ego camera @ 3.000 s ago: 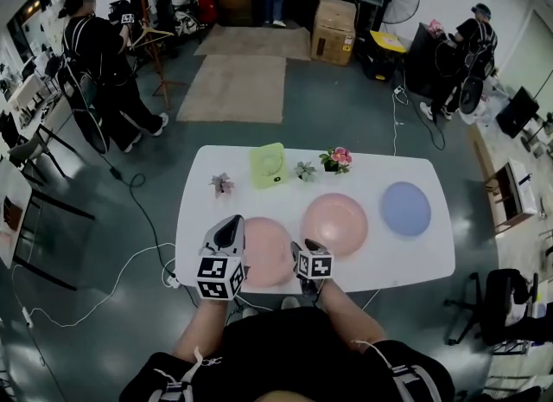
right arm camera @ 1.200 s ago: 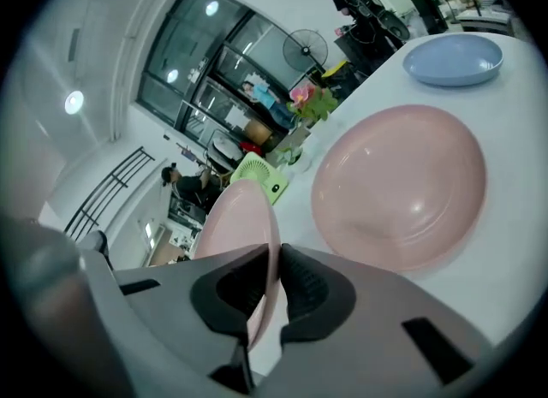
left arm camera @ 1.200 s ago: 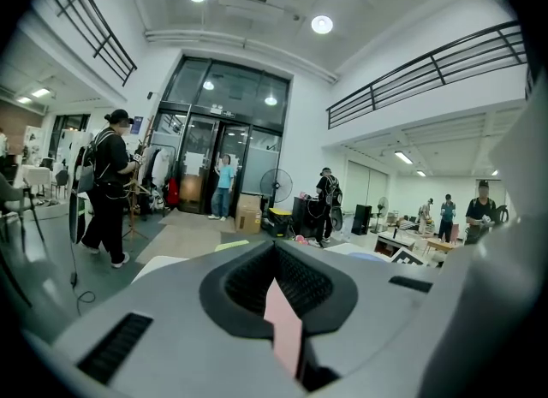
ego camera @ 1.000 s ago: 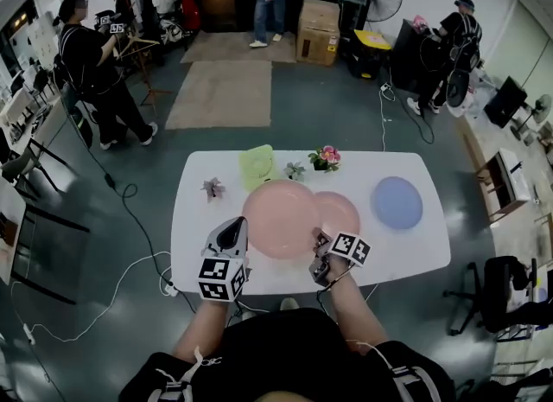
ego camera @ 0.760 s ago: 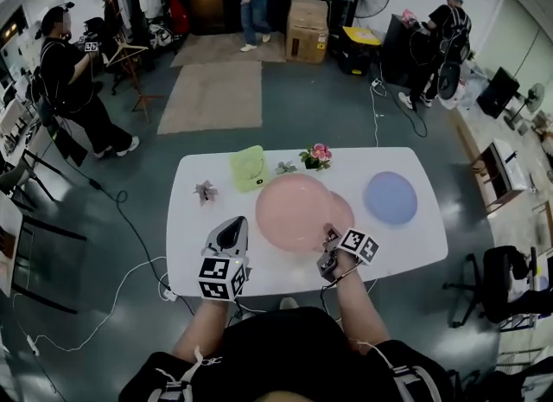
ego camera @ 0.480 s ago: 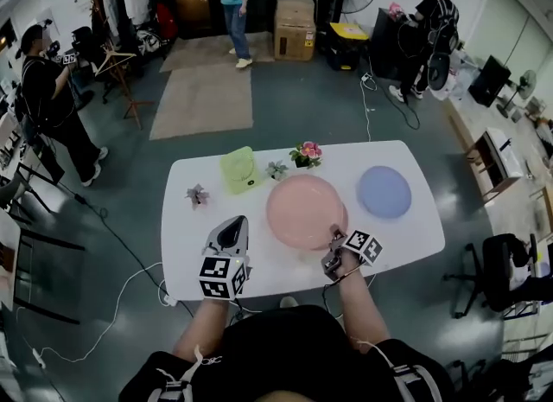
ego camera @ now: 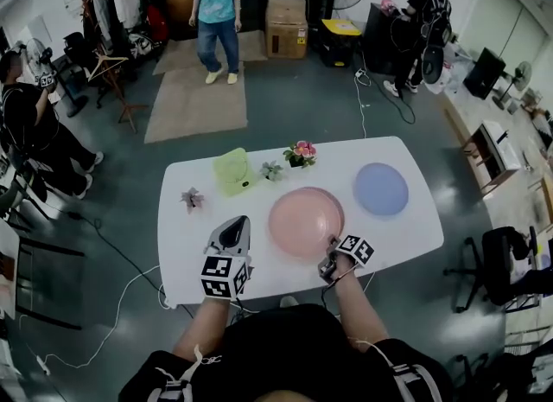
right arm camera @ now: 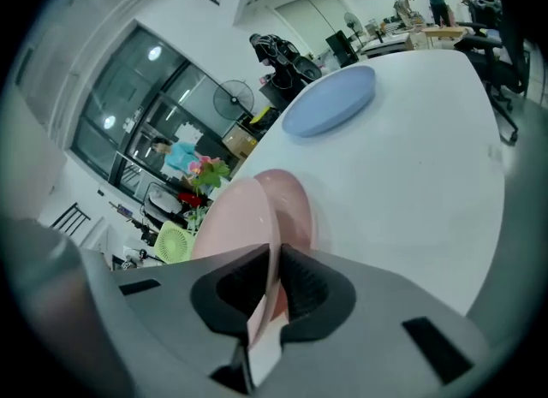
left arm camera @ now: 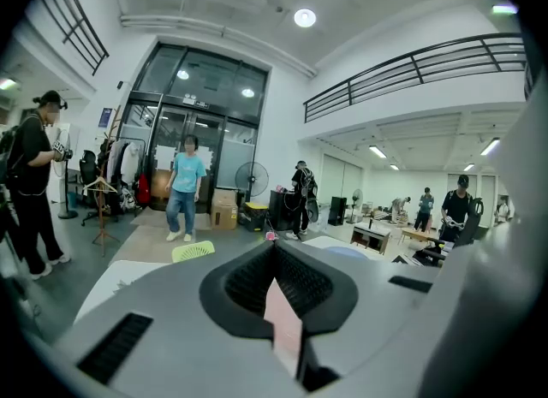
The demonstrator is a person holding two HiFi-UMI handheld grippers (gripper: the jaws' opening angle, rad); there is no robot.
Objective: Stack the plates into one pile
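I see a white table point(ego camera: 186, 253) with a small green fan point(ego camera: 233, 171) near its far edge, a pot of pink flowers point(ego camera: 301, 154) further right and a tiny plant point(ego camera: 271, 169) between them. Beyond it, a person in a teal shirt point(ego camera: 213, 11) stands by a brown rug point(ego camera: 195, 102), with a cardboard box point(ego camera: 287, 14) nearby.

The top pink plate point(ego camera: 304, 222) is round and shallow, just right of centre in the head view. It is tilted, its near rim pinched between the jaws of the right gripper point(ego camera: 327, 262). The lower pink plate point(right arm camera: 295, 201) lies flat beneath it and shows only as a crescent past the top one's far right edge. The blue plate point(ego camera: 381, 189), round and matte, lies flat further to the right, apart from the pink pair.
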